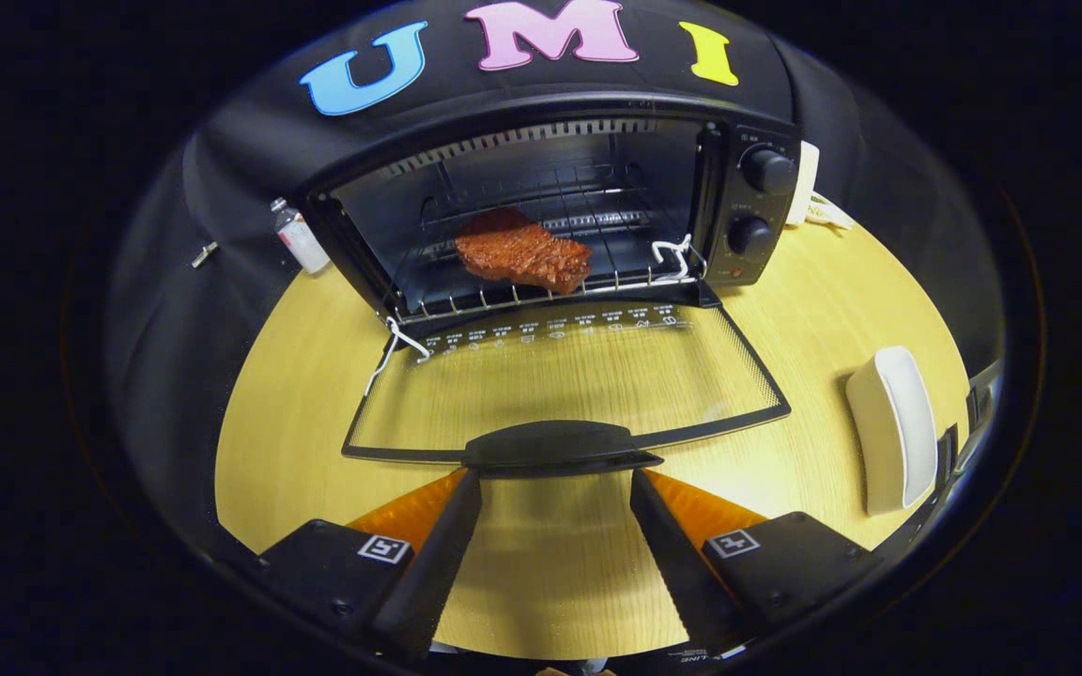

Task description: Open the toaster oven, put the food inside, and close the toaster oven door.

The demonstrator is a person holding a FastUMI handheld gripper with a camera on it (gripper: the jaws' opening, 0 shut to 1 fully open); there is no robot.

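Gripper view: my tongs [555, 477] sit spread and released, tips just under the black door handle [555, 447] of the black toaster oven [748, 202]. Its glass door [569, 380] lies flat over the pale wooden desk [813, 300]; the brown steak [522, 252] rests on the wire rack [626, 246] inside.

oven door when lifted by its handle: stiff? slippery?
Probably stiff: the glass door lies flat in a rigid dark frame, hinged at the toaster oven. Its smooth, rounded handle may slip. The open gripper straddles it.
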